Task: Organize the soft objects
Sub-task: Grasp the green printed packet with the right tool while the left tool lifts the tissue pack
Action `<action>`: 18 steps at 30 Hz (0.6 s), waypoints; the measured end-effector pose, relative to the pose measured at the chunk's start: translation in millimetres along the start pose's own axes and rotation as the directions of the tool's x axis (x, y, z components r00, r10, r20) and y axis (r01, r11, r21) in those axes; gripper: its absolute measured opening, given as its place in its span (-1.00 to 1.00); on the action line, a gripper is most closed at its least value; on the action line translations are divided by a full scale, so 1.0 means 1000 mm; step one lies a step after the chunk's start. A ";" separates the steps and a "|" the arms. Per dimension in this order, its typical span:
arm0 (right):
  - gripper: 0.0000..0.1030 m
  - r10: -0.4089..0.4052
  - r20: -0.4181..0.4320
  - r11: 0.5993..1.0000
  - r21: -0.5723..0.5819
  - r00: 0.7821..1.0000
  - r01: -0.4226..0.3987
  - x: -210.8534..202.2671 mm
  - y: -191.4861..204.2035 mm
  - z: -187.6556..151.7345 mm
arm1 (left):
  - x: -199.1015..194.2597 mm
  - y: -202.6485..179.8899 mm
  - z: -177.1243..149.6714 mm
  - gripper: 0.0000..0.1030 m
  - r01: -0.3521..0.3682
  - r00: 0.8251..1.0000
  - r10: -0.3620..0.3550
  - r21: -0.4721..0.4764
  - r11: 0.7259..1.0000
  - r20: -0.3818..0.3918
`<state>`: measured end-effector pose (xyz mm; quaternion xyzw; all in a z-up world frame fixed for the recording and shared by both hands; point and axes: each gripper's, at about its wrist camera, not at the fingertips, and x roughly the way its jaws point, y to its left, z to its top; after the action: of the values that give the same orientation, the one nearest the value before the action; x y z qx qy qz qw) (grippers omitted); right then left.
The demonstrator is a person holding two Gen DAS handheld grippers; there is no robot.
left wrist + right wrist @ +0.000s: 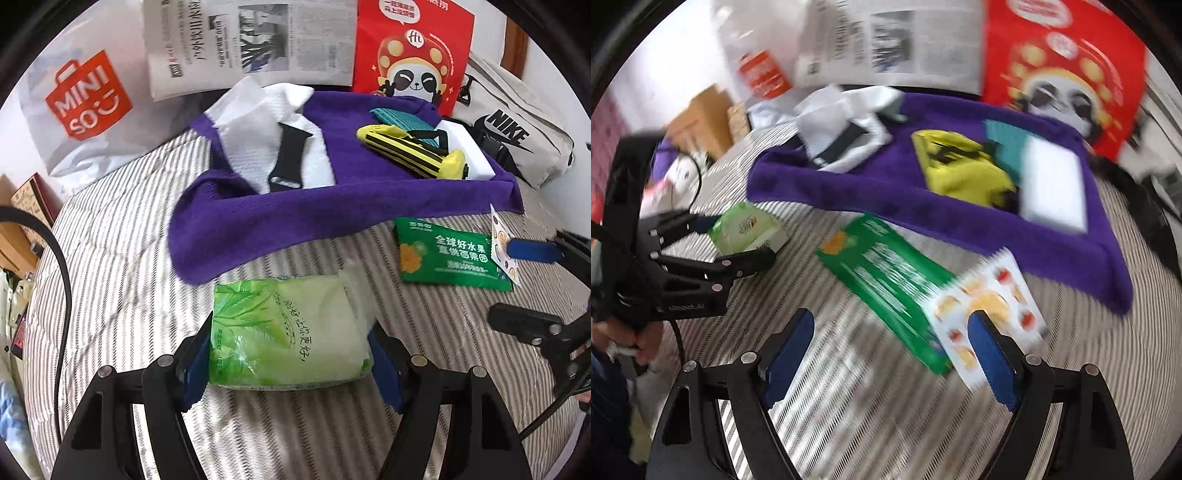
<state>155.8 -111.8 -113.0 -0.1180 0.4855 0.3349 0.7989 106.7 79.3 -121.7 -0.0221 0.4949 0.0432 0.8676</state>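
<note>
One green tissue pack [288, 332] clamped between the two blue pads of the left claw [291, 360], low over the striped bed cover [122, 258]. Right claw [886, 354] released, jaws wide apart, nothing pressed between the pads; one white fruit-printed sachet [993, 295] just in front of its right pad, touching or only overlapping cannot be told from the blur. One flat green packet [450, 254] beside that sachet, lying on the bed. Behind, one purple towel [280, 206] spread out, carrying one white paper towel [255, 125] with one black watch strap [290, 158] on it, one yellow striped item [410, 151], one teal cloth [399, 120] and one white block [476, 155]. Further back, three bags: Miniso [85, 107], red panda [413, 48], Nike [517, 129]. One newspaper [251, 40] between the first two.
</note>
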 end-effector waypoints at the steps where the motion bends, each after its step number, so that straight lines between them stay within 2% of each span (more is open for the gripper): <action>1: 0.64 -0.004 0.001 0.999 -0.035 1.000 0.004 0.004 0.007 0.003 | 0.000 0.002 -0.001 0.39 0.006 1.000 -0.006 -0.003 1.000 -0.002; 6: 0.64 -0.054 0.017 0.980 -0.192 0.998 0.056 0.018 0.027 0.020 | -0.001 0.009 -0.003 0.39 0.025 1.000 -0.025 -0.021 0.999 0.000; 11: 0.54 -0.064 -0.054 0.973 -0.224 0.996 0.051 0.044 0.017 0.032 | -0.001 0.010 -0.005 0.40 0.037 0.999 -0.037 -0.021 0.999 0.007; 13: 0.32 -0.002 -0.072 0.985 -0.175 0.997 -0.011 0.046 0.006 0.034 | -0.001 0.010 -0.005 0.40 0.034 0.999 -0.034 -0.017 0.999 0.007; 16: -0.11 -0.008 -0.068 0.984 -0.178 0.998 -0.004 0.041 0.004 0.031 | -0.001 0.007 -0.006 0.40 0.021 1.000 -0.021 0.004 1.000 0.005; 18: -0.21 -0.019 -0.090 0.989 -0.146 0.996 0.005 0.036 0.002 0.028 | -0.001 0.007 -0.006 0.40 0.022 1.000 -0.022 0.002 1.000 0.007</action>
<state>185.3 -80.4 -129.3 -0.1943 0.4952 0.3589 0.7670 99.8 85.9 -123.6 -0.0266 0.4916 0.0335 0.8698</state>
